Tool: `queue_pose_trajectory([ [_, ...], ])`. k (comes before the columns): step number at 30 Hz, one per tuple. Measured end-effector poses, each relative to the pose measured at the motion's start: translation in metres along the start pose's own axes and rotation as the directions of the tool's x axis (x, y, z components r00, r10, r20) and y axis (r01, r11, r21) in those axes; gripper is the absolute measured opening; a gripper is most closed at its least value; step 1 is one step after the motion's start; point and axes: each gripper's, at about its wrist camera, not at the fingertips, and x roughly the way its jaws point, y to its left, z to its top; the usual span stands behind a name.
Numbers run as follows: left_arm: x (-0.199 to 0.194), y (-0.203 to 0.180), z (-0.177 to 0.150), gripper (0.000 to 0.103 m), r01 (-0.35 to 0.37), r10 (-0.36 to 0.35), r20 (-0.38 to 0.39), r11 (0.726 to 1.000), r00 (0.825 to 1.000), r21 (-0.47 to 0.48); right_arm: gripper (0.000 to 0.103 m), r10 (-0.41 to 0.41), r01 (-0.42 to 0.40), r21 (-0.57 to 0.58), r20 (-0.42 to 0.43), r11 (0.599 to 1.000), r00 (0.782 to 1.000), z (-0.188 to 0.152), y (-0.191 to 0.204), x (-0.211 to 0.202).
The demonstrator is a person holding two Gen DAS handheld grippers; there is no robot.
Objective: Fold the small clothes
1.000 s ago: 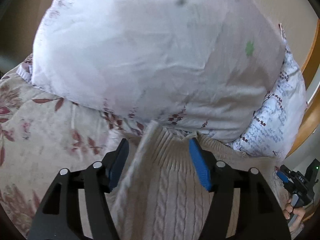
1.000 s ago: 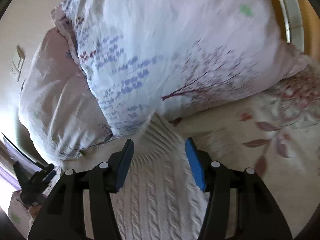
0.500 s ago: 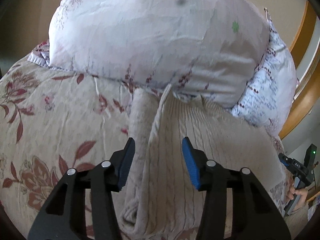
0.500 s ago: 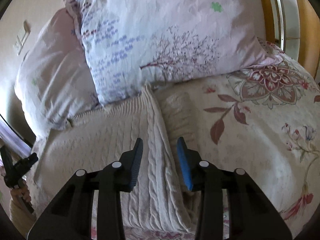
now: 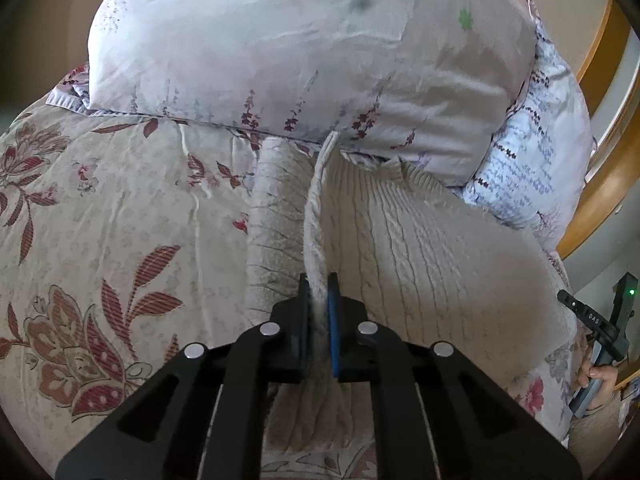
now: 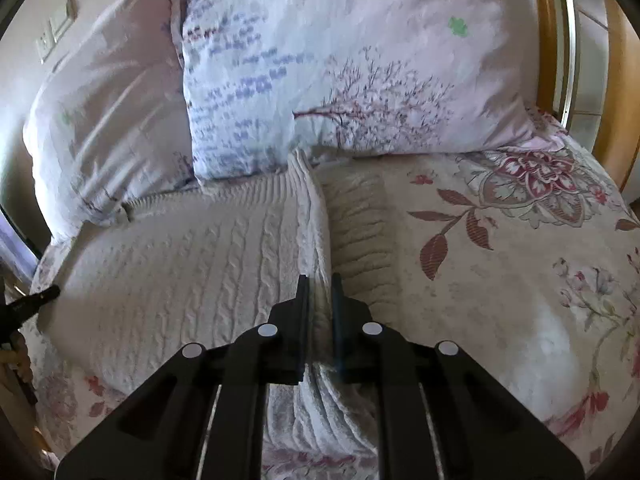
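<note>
A cream cable-knit sweater (image 5: pixel 420 248) lies flat on a floral bedspread, its far edge against the pillows. My left gripper (image 5: pixel 318 292) is shut on a raised ridge of the knit along the sweater's left side, next to a sleeve (image 5: pixel 276 216). The sweater also shows in the right wrist view (image 6: pixel 192 264). My right gripper (image 6: pixel 320 292) is shut on a raised ridge along the sweater's right side, with the other sleeve (image 6: pixel 360 232) lying just right of it.
The floral bedspread (image 5: pixel 100 240) (image 6: pixel 500 280) spreads out to both sides. Two patterned pillows (image 5: pixel 300 48) (image 6: pixel 340 72) lean at the head of the bed. A wooden headboard (image 5: pixel 608 160) curves at the right. A wall socket (image 6: pixel 56 28) is at the upper left.
Both grippers pulled back from the pillows along the sweater's sides, then closed from open onto a pinched ridge of knit.
</note>
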Motion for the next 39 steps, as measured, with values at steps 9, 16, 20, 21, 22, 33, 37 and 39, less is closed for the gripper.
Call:
queue_pose_trajectory([
  [9,-0.004,0.011,-0.006,0.007,0.031,-0.031,-0.007,0.999,0.999,-0.016,0.010,-0.047,0.047,0.033,-0.021,0.998,0.999,-0.016,-0.007,-0.009],
  [16,0.007,0.013,-0.009,0.007,0.012,-0.012,-0.017,1.000,1.000,-0.008,0.010,-0.094,0.097,0.076,-0.042,0.992,0.995,-0.022,-0.008,-0.003],
  [20,0.004,0.012,-0.010,0.007,0.017,-0.017,-0.010,1.000,1.000,-0.002,0.010,-0.122,0.122,0.078,-0.006,0.989,0.993,-0.027,-0.001,-0.016],
  [21,0.004,0.012,-0.011,0.007,0.016,-0.016,-0.010,1.000,1.000,0.000,0.010,-0.124,0.124,0.083,-0.011,0.989,0.992,-0.028,-0.002,-0.015],
  [22,0.005,0.012,-0.011,0.007,0.015,-0.015,-0.010,1.000,1.000,0.000,0.010,-0.126,0.127,0.085,-0.022,0.988,0.992,-0.028,-0.005,-0.011],
  [33,-0.037,-0.017,-0.015,0.053,-0.007,-0.010,0.147,0.994,0.989,0.112,0.042,-0.104,0.107,-0.034,0.065,0.994,0.992,-0.023,0.021,-0.030],
  [37,-0.031,-0.044,-0.021,0.059,-0.016,-0.013,0.127,0.975,0.992,0.222,0.042,-0.062,0.065,-0.119,0.027,0.991,0.998,-0.027,0.041,-0.021],
  [39,-0.019,-0.046,-0.023,0.059,-0.004,-0.014,0.080,0.976,0.997,0.220,0.042,-0.069,0.068,-0.149,-0.003,0.986,0.998,-0.030,0.047,-0.014],
])
